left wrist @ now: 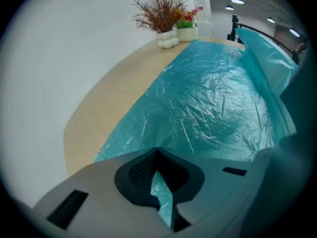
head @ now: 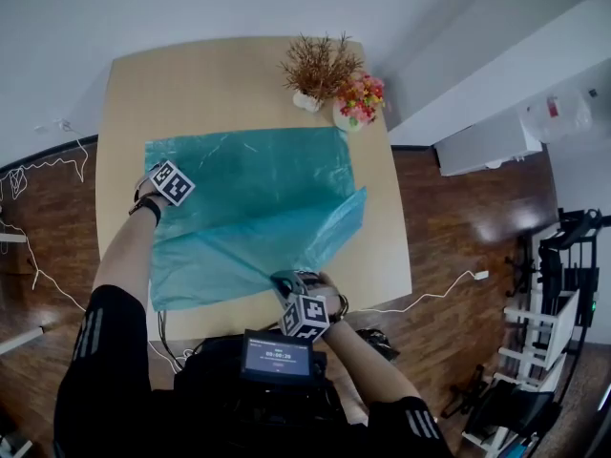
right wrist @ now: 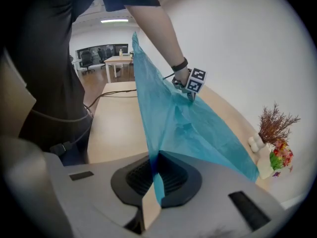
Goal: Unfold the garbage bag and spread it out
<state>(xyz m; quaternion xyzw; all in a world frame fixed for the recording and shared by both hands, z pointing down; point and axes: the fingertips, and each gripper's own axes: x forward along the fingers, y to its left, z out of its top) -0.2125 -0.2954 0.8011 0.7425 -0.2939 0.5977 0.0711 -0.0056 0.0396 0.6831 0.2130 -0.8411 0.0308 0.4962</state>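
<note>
A teal garbage bag (head: 253, 203) lies spread over the wooden table (head: 191, 84), its near half lifted into a fold. My left gripper (head: 164, 191) is at the bag's left edge, shut on a pinch of the film (left wrist: 162, 198). My right gripper (head: 291, 289) is at the near edge of the table, shut on the bag's near corner (right wrist: 157, 180). From that corner the film (right wrist: 168, 118) rises in a taut sheet toward the left gripper (right wrist: 190, 90). The far part of the bag (left wrist: 213, 98) lies flat and crinkled.
Two small pots stand at the table's far right corner, one with dried brown twigs (head: 318, 70) and one with coloured flowers (head: 359, 98). A white cable (head: 430, 294) runs over the wooden floor at the right. Black equipment (head: 558, 332) stands at the far right.
</note>
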